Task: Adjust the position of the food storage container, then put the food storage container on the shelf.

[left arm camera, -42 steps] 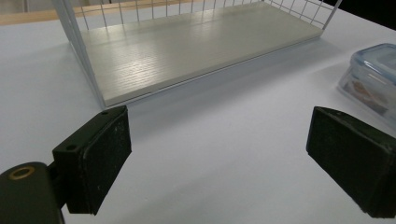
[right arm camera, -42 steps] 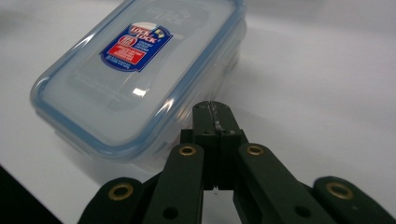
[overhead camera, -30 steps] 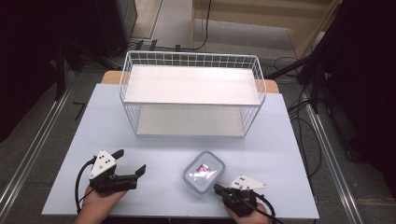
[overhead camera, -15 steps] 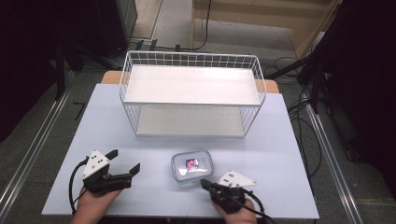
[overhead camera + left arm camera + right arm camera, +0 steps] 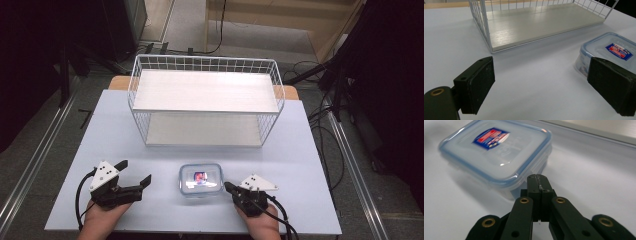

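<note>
A small clear plastic food container (image 5: 200,179) with a blue-rimmed snap lid lies flat and closed on the pale worktop (image 5: 300,150), a red-and-blue label on its lid. It sits near the front edge, in front of the white wire basket rack (image 5: 205,100) and apart from it.

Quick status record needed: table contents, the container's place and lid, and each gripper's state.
table: pale blue top
rack: white wire rack with two shelves, at the far middle of the table
container: clear lidded box, near edge, between the grippers
lid: on, blue seal, sticker on top
left gripper: open, jaws wide, beside the box
right gripper: shut, tip at the box's corner; contact unclear
shelves: nothing on them
</note>
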The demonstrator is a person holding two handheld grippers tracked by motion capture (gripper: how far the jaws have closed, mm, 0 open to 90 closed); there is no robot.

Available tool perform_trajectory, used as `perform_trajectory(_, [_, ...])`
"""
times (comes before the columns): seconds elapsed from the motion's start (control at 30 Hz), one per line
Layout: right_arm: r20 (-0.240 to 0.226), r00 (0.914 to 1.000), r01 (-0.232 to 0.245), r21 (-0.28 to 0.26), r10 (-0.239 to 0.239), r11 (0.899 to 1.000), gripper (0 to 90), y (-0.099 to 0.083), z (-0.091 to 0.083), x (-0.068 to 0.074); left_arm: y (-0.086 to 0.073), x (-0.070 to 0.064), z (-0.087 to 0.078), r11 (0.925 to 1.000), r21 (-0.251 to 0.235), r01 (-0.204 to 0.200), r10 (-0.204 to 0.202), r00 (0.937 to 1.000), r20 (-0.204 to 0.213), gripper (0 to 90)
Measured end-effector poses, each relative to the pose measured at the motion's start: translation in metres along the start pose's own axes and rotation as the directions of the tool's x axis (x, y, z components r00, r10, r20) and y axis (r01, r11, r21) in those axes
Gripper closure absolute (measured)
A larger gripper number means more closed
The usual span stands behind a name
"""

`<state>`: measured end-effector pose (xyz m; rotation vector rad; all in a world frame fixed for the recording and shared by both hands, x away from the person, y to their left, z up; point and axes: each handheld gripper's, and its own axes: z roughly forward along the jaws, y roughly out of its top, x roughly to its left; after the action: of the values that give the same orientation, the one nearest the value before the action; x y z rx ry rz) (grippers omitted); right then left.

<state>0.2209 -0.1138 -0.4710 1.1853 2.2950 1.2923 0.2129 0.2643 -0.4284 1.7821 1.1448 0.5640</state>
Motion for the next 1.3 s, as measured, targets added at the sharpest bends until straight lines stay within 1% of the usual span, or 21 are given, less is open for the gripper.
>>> perform_trajectory(0.07, [-0.008,0.9999,0.012,-0.002,-0.012,1.000,90.0,0.000,-0.001,0.005,0.001,-0.001,0.001,1.0000,-0.003,0.000,0.000,1.0000,0.002,7.7])
perform_trajectory(0.1, [-0.008,1.0000,0.004,-0.005,-0.004,1.000,90.0,0.000,-0.003,0.005,0.001,-0.001,0.001,1.0000,-0.001,-0.001,0.001,1.0000,-0.001,7.7])
perform_trajectory(0.13, [-0.004,1.0000,0.005,-0.013,-0.005,1.000,90.0,0.001,-0.004,0.003,0.001,-0.001,0.002,1.0000,0.002,-0.005,0.005,1.0000,0.004,7.7])
perform_trajectory(0.2, [0.006,0.9999,-0.012,-0.030,0.012,0.999,90.0,0.003,-0.009,-0.002,0.001,-0.002,0.003,1.0000,0.001,0.003,-0.003,1.0000,0.006,7.7])
perform_trajectory(0.27, [0.007,0.9992,-0.039,-0.052,0.040,0.998,85.1,0.005,-0.013,-0.009,0.000,-0.002,0.005,1.0000,0.007,0.001,-0.001,0.9999,0.013,7.7])
perform_trajectory(0.33, [0.006,0.9972,-0.074,-0.075,0.074,0.994,79.8,0.006,-0.017,-0.016,-0.001,-0.002,0.007,0.9999,0.011,-0.009,0.009,0.9998,0.017,7.6])
perform_trajectory(0.43, [0.009,0.9941,-0.107,-0.098,0.108,0.989,69.1,0.009,-0.020,-0.025,-0.002,-0.001,0.007,0.9997,0.020,-0.013,0.013,0.9998,0.018,7.7])
perform_trajectory(0.5, [0.008,0.9919,-0.125,-0.112,0.127,0.986,61.4,0.010,-0.021,-0.029,-0.002,-0.001,0.006,0.9997,0.016,-0.016,0.016,0.9997,0.017,7.7])
perform_trajectory(0.53, [0.003,0.9910,-0.132,-0.113,0.133,0.985,57.1,0.011,-0.021,-0.031,-0.001,0.000,0.006,0.9998,0.014,-0.014,0.014,0.9997,0.019,7.7])
perform_trajectory(0.6, [0.008,0.9899,-0.140,-0.118,0.142,0.983,47.3,0.011,-0.022,-0.032,-0.001,0.000,0.007,0.9998,0.015,-0.011,0.010,0.9997,0.022,7.7])
perform_trajectory(0.7, [0.004,0.9888,-0.147,-0.126,0.149,0.981,37.7,0.013,-0.023,-0.033,-0.001,-0.001,0.010,0.9995,0.029,-0.016,0.015,0.9994,0.030,7.6])
perform_trajectory(0.8, [-0.014,0.9883,-0.152,-0.130,0.152,0.980,31.9,0.015,-0.024,-0.034,0.000,-0.005,0.016,0.9989,0.044,-0.018,0.016,0.9988,0.047,7.7])
perform_trajectory(0.87, [-0.022,0.9879,-0.155,-0.128,0.154,0.980,28.3,0.016,-0.024,-0.034,0.001,-0.008,0.020,0.9987,0.050,-0.012,0.009,0.9981,0.062,7.6])
perform_trajectory(0.93, [-0.025,0.9860,-0.167,-0.126,0.165,0.978,26.0,0.019,-0.024,-0.035,0.002,-0.012,0.025,0.9978,0.066,0.002,-0.008,0.9965,0.083,7.7])
perform_trajectory(1.0, [-0.036,0.9851,-0.171,-0.131,0.168,0.976,26.0,0.021,-0.024,-0.035,0.003,-0.015,0.030,0.9970,0.072,0.029,-0.035,0.9946,0.098,7.7])
perform_trajectory(1.07, [-0.044,0.9856,-0.168,-0.130,0.163,0.977,26.0,0.023,-0.023,-0.034,0.005,-0.018,0.034,0.9957,0.075,0.055,-0.064,0.9917,0.112,7.7])
perform_trajectory(1.13, [-0.047,0.9866,-0.161,-0.131,0.157,0.978,26.1,0.025,-0.021,-0.033,0.007,-0.021,0.040,0.9941,0.076,0.078,-0.088,0.9870,0.135,8.5])
perform_trajectory(1.17, [-0.050,0.9858,-0.165,-0.131,0.160,0.977,26.1,0.027,-0.020,-0.033,0.008,-0.023,0.043,0.9938,0.081,0.077,-0.088,0.9864,0.139,8.8])
perform_trajectory(1.2, [-0.054,0.9858,-0.165,-0.134,0.159,0.977,26.1,0.028,-0.018,-0.034,0.008,-0.026,0.045,0.9940,0.089,0.064,-0.076,0.9866,0.144,8.8])
perform_trajectory(1.23, [-0.054,0.9864,-0.161,-0.134,0.155,0.978,26.1,0.030,-0.016,-0.034,0.009,-0.029,0.048,0.9938,0.095,0.059,-0.073,0.9855,0.153,8.8])
perform_trajectory(1.3, [-0.058,0.9872,-0.155,-0.130,0.149,0.979,25.9,0.032,-0.012,-0.034,0.009,-0.033,0.052,0.9922,0.108,0.063,-0.081,0.9811,0.176,9.1])
